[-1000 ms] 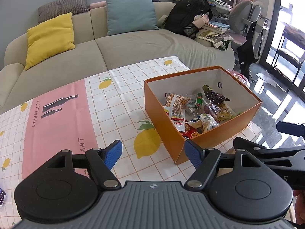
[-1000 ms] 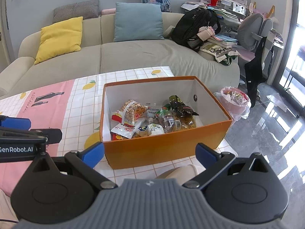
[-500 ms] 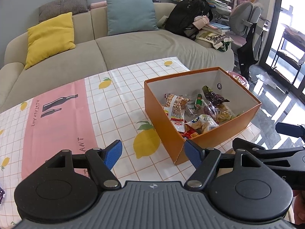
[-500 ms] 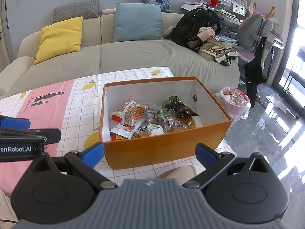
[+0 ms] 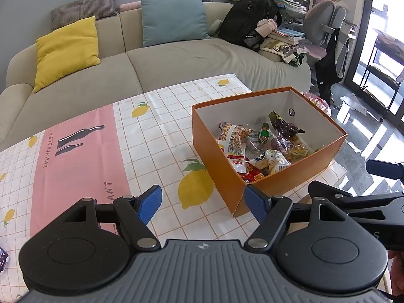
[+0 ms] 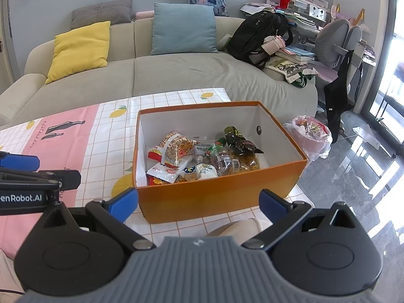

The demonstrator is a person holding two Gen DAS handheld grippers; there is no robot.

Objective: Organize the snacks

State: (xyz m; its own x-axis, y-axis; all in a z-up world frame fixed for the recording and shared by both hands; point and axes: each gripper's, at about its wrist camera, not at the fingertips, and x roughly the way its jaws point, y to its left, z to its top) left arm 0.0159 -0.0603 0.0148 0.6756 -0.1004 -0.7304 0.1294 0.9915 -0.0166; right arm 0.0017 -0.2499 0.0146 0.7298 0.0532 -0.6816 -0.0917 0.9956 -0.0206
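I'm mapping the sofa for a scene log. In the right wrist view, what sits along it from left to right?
Yellow cushion → teal cushion → black backpack → stack of books.

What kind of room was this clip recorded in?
Most likely a home living room: a beige sofa with cushions, a table under a lemon-print tablecloth holding an orange snack box, and a cluttered study desk behind.

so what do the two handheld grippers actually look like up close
Both match: the left gripper and the right gripper each have a ribbed grey body with a small round emblem, two black arms with round discs and silver pivot screws, and fingers padded in blue. Seen from the right wrist, the left one's side carries white lettering ending "enRobot.AI". No cables or sleeves are clearly visible.
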